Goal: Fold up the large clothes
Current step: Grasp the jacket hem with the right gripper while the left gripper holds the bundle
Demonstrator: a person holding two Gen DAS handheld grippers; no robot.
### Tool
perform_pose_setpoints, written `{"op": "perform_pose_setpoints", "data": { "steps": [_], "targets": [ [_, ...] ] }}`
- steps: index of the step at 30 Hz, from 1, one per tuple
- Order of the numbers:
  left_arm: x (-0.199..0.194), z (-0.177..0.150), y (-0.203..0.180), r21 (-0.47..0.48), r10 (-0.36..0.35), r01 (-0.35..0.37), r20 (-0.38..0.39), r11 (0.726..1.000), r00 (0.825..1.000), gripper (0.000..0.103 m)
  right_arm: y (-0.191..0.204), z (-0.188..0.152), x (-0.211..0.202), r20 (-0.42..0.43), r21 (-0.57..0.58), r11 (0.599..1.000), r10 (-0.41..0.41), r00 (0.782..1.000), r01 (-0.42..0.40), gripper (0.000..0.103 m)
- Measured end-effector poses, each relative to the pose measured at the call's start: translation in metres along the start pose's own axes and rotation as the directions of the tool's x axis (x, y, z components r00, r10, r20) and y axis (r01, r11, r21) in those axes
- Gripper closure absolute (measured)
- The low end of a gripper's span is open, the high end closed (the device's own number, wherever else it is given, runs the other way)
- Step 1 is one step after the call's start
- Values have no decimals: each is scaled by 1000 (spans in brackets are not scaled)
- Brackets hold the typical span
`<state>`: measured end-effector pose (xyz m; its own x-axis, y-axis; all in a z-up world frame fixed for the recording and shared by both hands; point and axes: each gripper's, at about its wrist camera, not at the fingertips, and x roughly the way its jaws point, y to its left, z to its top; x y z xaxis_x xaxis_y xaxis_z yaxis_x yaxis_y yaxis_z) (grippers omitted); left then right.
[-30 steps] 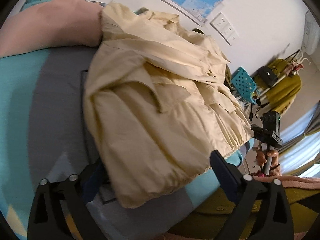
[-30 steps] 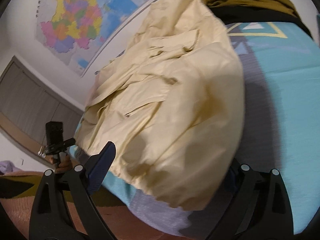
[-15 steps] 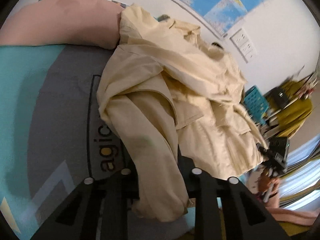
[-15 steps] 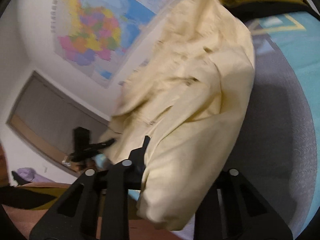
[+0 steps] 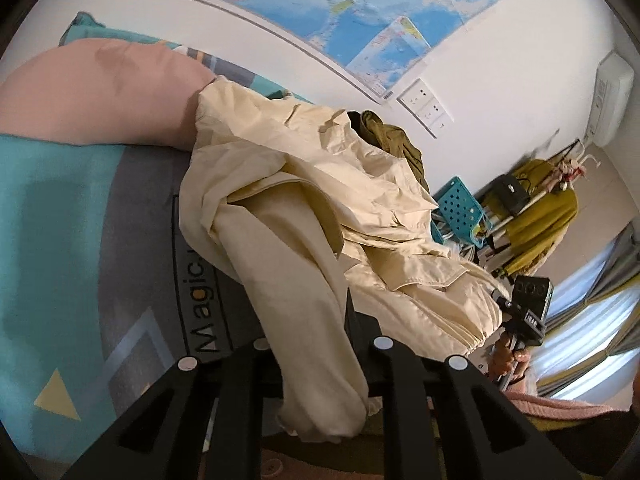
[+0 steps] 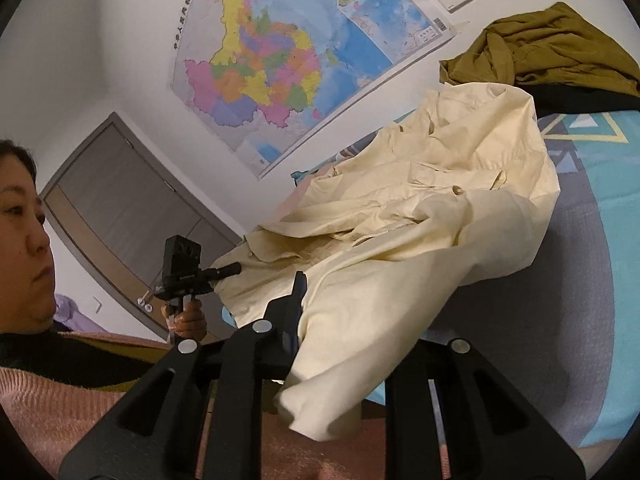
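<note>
Left gripper (image 5: 320,344): jaws just closed, clamped narrow on one hem corner of the cream jacket (image 5: 320,208).
Right gripper (image 6: 316,320): jaws likewise just closed, pinching the other hem corner, cloth bunched between them.
Cream jacket: lies on the bedspread (image 5: 60,220), teal and grey; hem nearest and raised off the bed at both corners, long axis running away toward the wall, collar at the far end.
Pink pillow (image 5: 92,92): touching the jacket's far left shoulder.
Olive garment (image 6: 552,48): heaped beyond the collar.
Wall map (image 6: 280,52): farthest.
</note>
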<state>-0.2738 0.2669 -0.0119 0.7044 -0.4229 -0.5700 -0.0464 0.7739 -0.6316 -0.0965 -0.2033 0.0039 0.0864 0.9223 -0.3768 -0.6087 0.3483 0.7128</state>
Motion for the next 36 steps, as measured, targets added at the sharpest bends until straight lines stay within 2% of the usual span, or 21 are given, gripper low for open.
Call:
{"op": "perform_pose_setpoints", "data": {
  "steps": [6,11,15,23,26,36],
  "targets": [
    [4,15,6,-71,-45,45,-4,997,999,89,5,12,-3,50,17,1000,7,999,-8,86],
    [5,37,2,-85,-48,48,4,995,999,88,10,31,-3,101,22,1000,15,995,-17,86],
    [5,52,1,-79,-77,77,3,994,997,86,9,50,-1,128,19,1000,18,992,-21,86],
    [7,92,-9,-54,-63,64,9,996,998,86,3,95,8,170,44,999,17,985,-25,86],
    [11,111,-14,-33,-38,39,18,999,999,86,-1,111,13,180,44,999,10,984,-18,86],
    [33,163,-13,-22,1,-1,9,1000,1000,85,-30,160,32,196,108,994,-3,981,-19,86]
  ]
}}
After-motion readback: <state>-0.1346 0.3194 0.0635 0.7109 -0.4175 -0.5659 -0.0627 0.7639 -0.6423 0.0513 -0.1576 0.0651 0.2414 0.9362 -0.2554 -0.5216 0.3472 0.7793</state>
